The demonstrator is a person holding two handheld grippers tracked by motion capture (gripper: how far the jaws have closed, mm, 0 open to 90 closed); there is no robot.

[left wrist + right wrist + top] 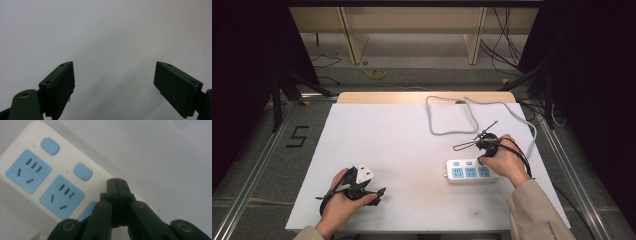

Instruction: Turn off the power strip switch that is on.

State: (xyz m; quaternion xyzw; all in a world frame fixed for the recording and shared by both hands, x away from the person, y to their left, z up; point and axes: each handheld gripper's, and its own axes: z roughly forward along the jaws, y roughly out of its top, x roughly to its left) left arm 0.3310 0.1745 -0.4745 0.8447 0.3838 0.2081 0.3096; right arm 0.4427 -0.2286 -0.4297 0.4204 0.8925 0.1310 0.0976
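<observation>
Overhead, the high view looks down on a white table (412, 150) whose far edge shows a strip of pale wood, standing on a grey floor with a black "5" (298, 136) marked to the left, metal rails at both sides, dark curtains left and right, and wooden furniture legs with loose cables beyond. A white power strip (469, 171) with three blue sockets lies on the right part of the table, and its grey cord (452, 116) loops away toward the far edge. The right hand (507, 162) rests at the strip's right end, holding the right gripper (486, 145) just above the strip's far side. The left hand (346, 197) sits near the front left of the table, well apart from the strip, holding the left gripper (362, 189) low over the white surface. Next, the left gripper view shows its two black jaws spread wide, with bare white tabletop (110, 37) between them and nothing held. Finally, the right gripper view shows the right gripper (117, 182) with its jaws pressed flat together, tips over the strip's white body just beside a blue switch button (82, 171); whether the tips touch the strip cannot be told. Two blue sockets (62, 197) and a second button (50, 145) lie to the left of the jaws.
</observation>
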